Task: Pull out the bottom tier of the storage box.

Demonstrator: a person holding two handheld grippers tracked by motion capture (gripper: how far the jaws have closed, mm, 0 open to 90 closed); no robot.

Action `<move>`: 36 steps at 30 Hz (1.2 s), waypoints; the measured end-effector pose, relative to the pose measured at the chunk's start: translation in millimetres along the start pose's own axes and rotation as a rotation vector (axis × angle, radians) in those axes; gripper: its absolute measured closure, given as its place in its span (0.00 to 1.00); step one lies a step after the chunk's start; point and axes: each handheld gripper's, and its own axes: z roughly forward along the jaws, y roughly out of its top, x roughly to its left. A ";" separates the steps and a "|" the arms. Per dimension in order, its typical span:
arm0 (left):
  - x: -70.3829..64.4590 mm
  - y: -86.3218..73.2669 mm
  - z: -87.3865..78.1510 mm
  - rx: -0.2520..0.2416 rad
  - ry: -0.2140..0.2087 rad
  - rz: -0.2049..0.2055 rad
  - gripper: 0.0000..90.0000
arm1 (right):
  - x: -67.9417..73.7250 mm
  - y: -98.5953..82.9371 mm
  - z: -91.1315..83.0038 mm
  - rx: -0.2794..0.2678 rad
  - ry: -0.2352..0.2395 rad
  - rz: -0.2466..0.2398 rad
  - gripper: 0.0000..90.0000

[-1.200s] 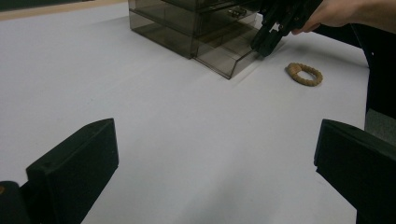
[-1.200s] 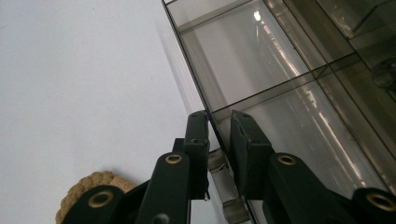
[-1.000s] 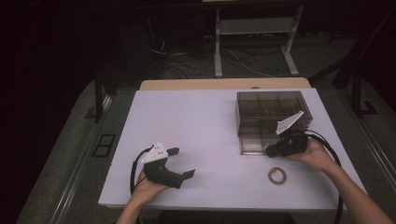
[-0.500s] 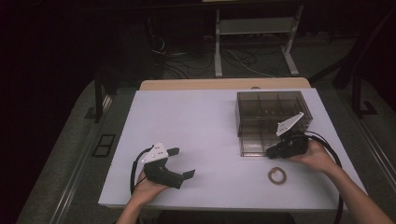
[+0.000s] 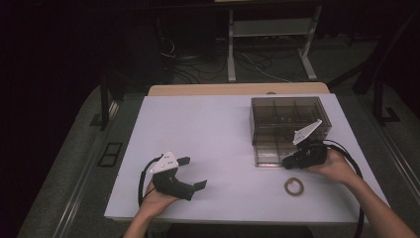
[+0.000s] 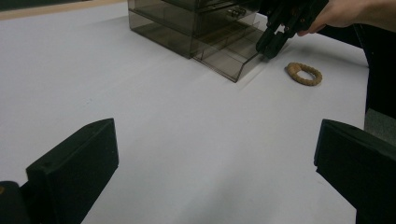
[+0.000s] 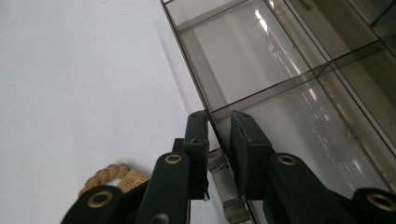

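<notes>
Right gripper view showed the right gripper (image 7: pixel 219 135) pinching the drawer (image 7: pixel 261 74) front, apparently partly drawn; the bracelet (image 5: pixel 294 186) lay outside, left gripper (image 5: pixel 190 172) gaping empty.

Room dim; white table (image 5: pixel 218 134) evenly lit from above. Glare streaks on smoked drawer box (image 7: pixel 289 70). Near jaws blurred in both gripper views.

The high view looked forward and down over the white table (image 5: pixel 223 144) from the person's side. The left gripper view sat low, facing across to the smoky drawer box (image 6: pixel 205 28) and braided ring (image 6: pixel 304 73). The right gripper view pressed close against both.
</notes>
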 end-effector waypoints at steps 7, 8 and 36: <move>-0.3 0.0 -0.1 0.001 0.000 0.002 0.00 | 0.8 0.8 -3.5 -0.012 -0.021 0.016 0.76; -0.3 0.0 -0.1 0.001 0.001 0.002 0.00 | 1.2 1.0 -4.7 -0.016 -0.025 0.021 0.76; -2.9 -0.1 -4.2 -0.010 0.008 -0.001 0.00 | 45.0 5.7 -41.6 -0.094 -0.169 0.118 0.10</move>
